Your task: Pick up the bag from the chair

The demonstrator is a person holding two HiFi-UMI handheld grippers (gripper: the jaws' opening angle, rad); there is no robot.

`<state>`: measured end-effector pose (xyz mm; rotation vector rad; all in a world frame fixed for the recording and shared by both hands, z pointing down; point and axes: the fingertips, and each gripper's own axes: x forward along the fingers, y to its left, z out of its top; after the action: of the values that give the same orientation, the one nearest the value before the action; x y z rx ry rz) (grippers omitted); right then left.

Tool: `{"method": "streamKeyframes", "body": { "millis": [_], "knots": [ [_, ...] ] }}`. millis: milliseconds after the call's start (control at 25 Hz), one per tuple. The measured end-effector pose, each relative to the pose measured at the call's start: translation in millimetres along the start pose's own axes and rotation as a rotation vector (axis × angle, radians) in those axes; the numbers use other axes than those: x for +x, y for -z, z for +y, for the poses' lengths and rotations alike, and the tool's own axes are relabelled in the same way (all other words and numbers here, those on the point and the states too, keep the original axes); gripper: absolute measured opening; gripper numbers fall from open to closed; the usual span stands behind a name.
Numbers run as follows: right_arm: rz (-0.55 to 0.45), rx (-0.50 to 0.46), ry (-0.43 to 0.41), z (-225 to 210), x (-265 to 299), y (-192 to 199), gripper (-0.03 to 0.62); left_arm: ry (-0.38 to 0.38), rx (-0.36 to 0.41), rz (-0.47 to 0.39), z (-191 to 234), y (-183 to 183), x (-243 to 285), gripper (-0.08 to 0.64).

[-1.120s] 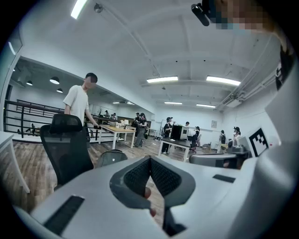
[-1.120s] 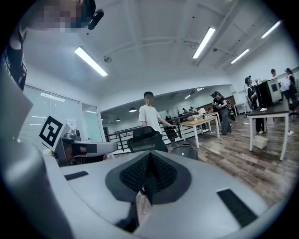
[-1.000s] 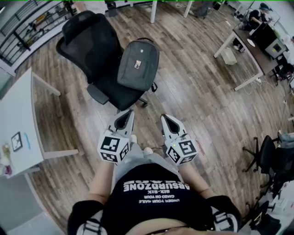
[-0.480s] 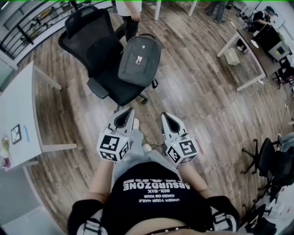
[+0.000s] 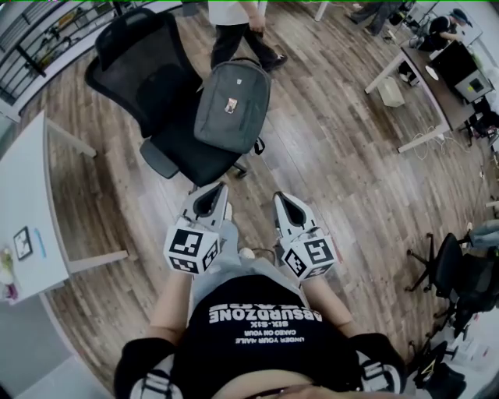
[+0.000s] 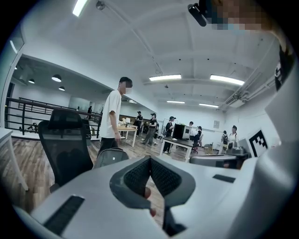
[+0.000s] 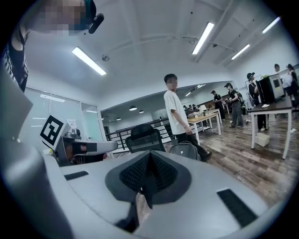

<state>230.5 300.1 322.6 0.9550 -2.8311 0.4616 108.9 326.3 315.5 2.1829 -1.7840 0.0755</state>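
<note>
A grey backpack [image 5: 232, 106] stands upright on the seat of a black mesh office chair [image 5: 148, 86], leaning against its right side. The backpack's top shows in the left gripper view [image 6: 111, 157] and in the right gripper view [image 7: 185, 150]. My left gripper [image 5: 221, 187] and right gripper [image 5: 277, 196] are held side by side just short of the chair's front edge, pointing toward it. Both are shut with nothing between the jaws and touch nothing.
A person in a white shirt [image 5: 238, 23] walks just behind the chair and bag. A white table [image 5: 27, 210] stands at the left, a desk [image 5: 437, 78] with a monitor at the far right, and another black chair [image 5: 452, 269] at the right edge. Wooden floor lies all around.
The chair and bag now sit slightly nearer to my grippers. A person in a white shirt has walked into view behind the chair and moved rightward. Both grippers stay shut.
</note>
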Motion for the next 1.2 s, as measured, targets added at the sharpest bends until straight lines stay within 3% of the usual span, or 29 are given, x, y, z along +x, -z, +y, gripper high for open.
{"method": "streamKeyframes", "body": {
  "millis": [760,1200],
  "knots": [
    [0.007,-0.017,0.139,-85.0,173.4,-52.1,0.015,0.074,-0.025,0.028,138.0,-48.8,144.7,0.017],
    [-0.024,0.003,0.218,-111.1,213.5,-63.8,0.015,0.083,0.004,0.057,186.7,-62.8,186.5,0.017]
  ]
}}
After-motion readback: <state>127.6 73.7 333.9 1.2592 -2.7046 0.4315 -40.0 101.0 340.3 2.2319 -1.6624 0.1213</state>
